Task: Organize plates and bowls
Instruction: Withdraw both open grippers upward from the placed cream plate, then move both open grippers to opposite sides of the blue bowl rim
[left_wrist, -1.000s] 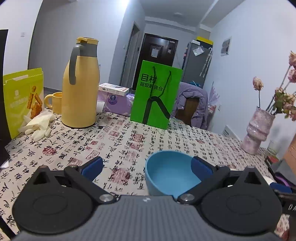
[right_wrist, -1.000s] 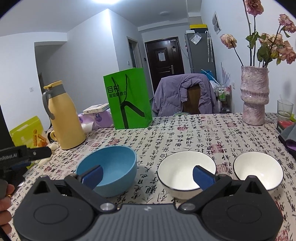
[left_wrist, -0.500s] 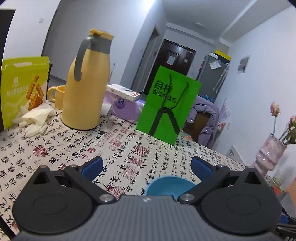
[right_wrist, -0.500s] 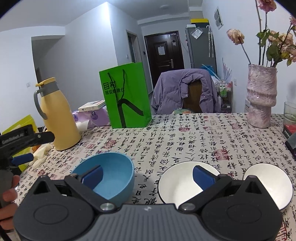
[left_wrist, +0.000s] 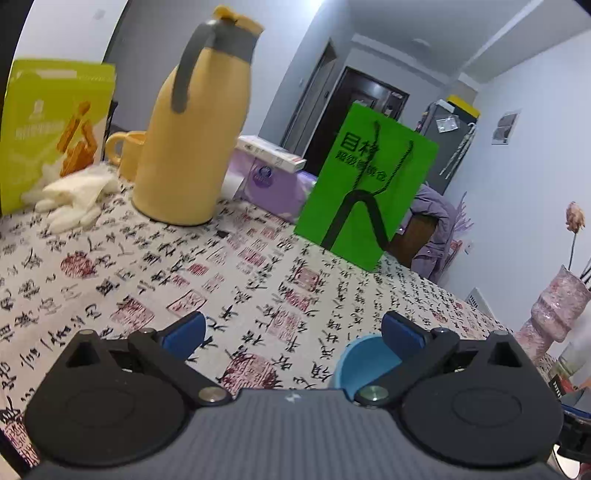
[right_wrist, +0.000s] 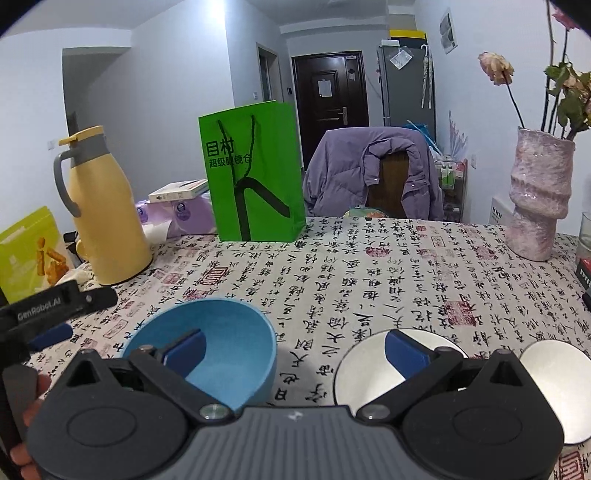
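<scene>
Blue bowl (right_wrist: 221, 347): sits upright on the bench (right_wrist: 369, 280), low in the right wrist view, partly behind the left finger of the right claw; in the left wrist view only a slice of it shows, just behind the right finger of the left claw.
Near white bowl (right_wrist: 365, 365): stands on the bench just right of the blue bowl, apart from it, with the right finger of the right claw in front of it.
Far white bowl (right_wrist: 550, 376): next to the near white bowl on its right, their rims very close; partly hidden by the claw body.
Right claw (right_wrist: 293, 349): jaws spread wide, holding nothing; one blue pad lies over the blue bowl, the other over the near white bowl, and bare cloth shows between them.
Left claw (left_wrist: 291, 330): wide open and empty above the patterned cloth; the blue bowl lies at its right pad.
Hand (right_wrist: 27, 417): grips the handle of the left tool at the left edge of the right wrist view.
Back of bench: yellow jug (right_wrist: 99, 210), green paper bag (right_wrist: 255, 173) and pink vase (right_wrist: 539, 199) stand well beyond the bowls.
</scene>
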